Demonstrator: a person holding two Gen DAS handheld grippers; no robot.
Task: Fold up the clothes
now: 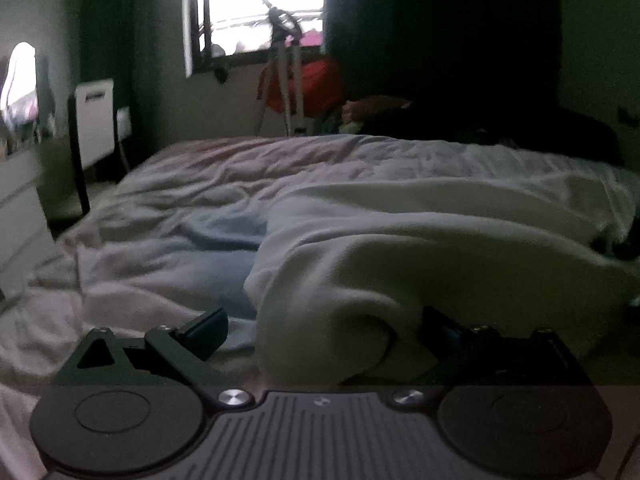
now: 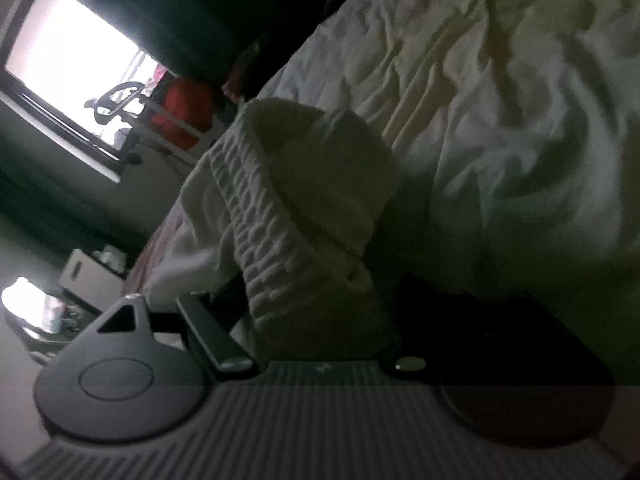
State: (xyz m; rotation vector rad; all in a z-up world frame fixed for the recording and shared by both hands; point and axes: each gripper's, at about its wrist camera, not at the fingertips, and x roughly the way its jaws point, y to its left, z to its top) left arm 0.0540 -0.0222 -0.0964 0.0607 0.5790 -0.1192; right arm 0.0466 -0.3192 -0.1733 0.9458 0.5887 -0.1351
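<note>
White garment (image 1: 400,264) bunched on bed sheet (image 1: 160,216) — L gripper (image 1: 320,332) spread wide, fold between, unpinched; R gripper (image 2: 304,300) wide too — ribbed hem (image 2: 256,216) between.

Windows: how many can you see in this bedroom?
1. The window is in the far wall beyond the bed, bright with daylight, with a tripod standing before it. The right wrist view shows the same one, tilted. Others may lie outside the views.
</note>
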